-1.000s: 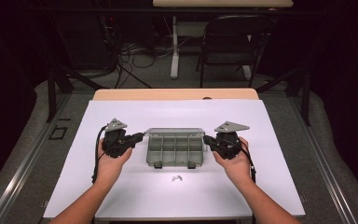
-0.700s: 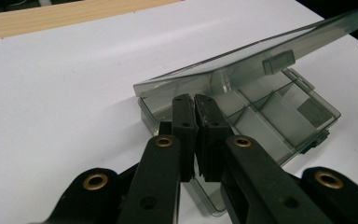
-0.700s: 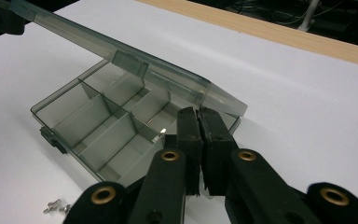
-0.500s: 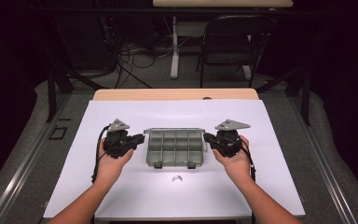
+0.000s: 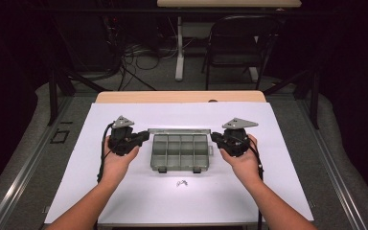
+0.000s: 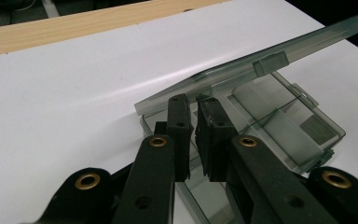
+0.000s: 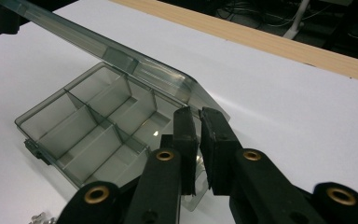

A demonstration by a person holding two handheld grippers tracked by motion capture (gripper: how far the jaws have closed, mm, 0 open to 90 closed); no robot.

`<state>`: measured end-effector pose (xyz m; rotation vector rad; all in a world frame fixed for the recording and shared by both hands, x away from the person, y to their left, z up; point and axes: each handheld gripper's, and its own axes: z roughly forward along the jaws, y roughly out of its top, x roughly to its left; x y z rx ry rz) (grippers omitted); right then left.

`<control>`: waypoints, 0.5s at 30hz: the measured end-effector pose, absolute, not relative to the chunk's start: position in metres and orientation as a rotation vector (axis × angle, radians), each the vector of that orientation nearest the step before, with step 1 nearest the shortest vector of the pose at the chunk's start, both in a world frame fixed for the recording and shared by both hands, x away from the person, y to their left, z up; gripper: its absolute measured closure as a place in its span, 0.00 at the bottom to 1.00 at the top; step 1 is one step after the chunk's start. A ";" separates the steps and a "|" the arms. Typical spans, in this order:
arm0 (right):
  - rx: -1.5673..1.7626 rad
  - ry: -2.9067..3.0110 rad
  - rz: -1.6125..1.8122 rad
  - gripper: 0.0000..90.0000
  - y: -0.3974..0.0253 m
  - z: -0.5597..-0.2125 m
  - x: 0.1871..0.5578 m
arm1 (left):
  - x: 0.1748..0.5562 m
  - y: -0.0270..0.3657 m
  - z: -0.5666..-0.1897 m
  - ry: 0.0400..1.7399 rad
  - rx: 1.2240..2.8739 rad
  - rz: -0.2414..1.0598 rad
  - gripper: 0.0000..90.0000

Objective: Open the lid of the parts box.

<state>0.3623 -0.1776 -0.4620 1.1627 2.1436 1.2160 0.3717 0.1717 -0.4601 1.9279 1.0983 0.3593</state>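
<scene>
We see one grey compartment box (image 5: 180, 152) on the worktop (image 5: 124, 201) between our two tongs, its one lid (image 6: 256, 60) raised. Left tongs (image 6: 196, 106) and right tongs (image 7: 199, 116) are each nearly closed, gripping nothing.

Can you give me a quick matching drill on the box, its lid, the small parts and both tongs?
1. lid
2. compartment box
3. small metal parts
4. left tongs
5. right tongs

a. lying loose on the white table in front of the box
b. raised, half open
c. at the box's left end
d. at the box's right end
e. its compartments bare

1-b, 2-e, 3-a, 4-c, 5-d
</scene>
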 end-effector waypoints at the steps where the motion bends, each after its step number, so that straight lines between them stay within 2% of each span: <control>1: 1.152 2.145 1.214 0.92 -0.178 -0.461 0.364 | 0.374 0.172 -0.459 1.103 1.921 0.356 0.94; 5: 1.149 2.132 1.212 0.89 -0.174 -0.458 0.367 | 0.378 0.171 -0.457 1.112 1.911 0.360 0.94; 15: 1.191 2.080 1.217 0.90 -0.168 -0.460 0.380 | 0.388 0.170 -0.454 1.137 1.882 0.373 0.95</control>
